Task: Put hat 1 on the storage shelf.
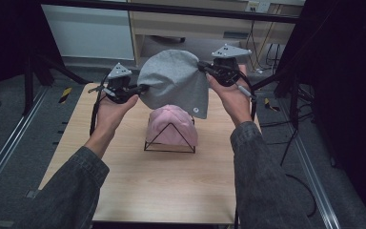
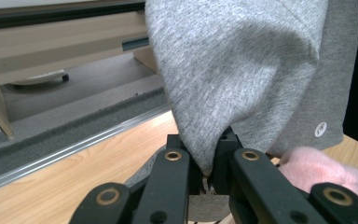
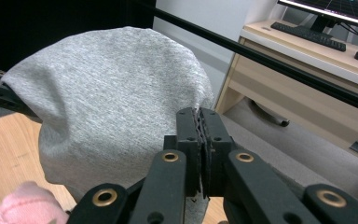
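Wooden table (image 1: 124, 181) under dim room, desk beyond. Left gripper (image 1: 140, 88) and right gripper (image 1: 204, 67) both clamped on grey beanie (image 1: 174, 78) edges, stretched apart mid-air above pink hat (image 1: 171, 125) on wire stand (image 1: 169, 143); held spread, probably to drop over.

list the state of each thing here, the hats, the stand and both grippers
grey hat: lifted off the table, stretched between both grippers, hanging above the pink hat
pink hat: sitting on the wire stand
wire stand: upright on the table
left gripper: shut on the grey hat's edge
right gripper: shut on the grey hat's opposite edge
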Demonstrator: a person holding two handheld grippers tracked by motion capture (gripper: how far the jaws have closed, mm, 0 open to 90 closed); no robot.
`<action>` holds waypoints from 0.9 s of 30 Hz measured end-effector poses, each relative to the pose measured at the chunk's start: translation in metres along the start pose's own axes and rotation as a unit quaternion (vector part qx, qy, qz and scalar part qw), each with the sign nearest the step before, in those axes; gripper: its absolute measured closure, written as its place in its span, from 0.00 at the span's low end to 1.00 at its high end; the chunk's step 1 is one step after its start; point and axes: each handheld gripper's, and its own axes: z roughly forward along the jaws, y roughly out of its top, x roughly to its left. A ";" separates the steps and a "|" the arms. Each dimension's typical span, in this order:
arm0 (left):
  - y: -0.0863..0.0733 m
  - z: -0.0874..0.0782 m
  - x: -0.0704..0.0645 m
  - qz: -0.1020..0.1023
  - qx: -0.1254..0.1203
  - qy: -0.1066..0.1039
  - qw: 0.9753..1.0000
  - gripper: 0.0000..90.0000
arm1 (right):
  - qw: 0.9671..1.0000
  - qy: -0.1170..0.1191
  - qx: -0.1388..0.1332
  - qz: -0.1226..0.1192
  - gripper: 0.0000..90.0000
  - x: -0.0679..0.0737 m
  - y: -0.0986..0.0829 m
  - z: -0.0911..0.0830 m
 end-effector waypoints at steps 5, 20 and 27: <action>-0.011 0.007 -0.002 0.003 0.013 0.000 1.000 0.96 | 1.000 0.003 0.007 -0.001 0.98 0.001 -0.012 0.003; -0.042 0.015 0.000 -0.005 0.039 -0.004 0.999 0.96 | 1.000 0.016 0.027 0.002 0.98 0.010 -0.045 0.016; -0.057 0.017 0.000 -0.009 0.052 -0.005 0.999 0.96 | 0.999 0.022 0.037 0.004 0.98 0.015 -0.060 0.021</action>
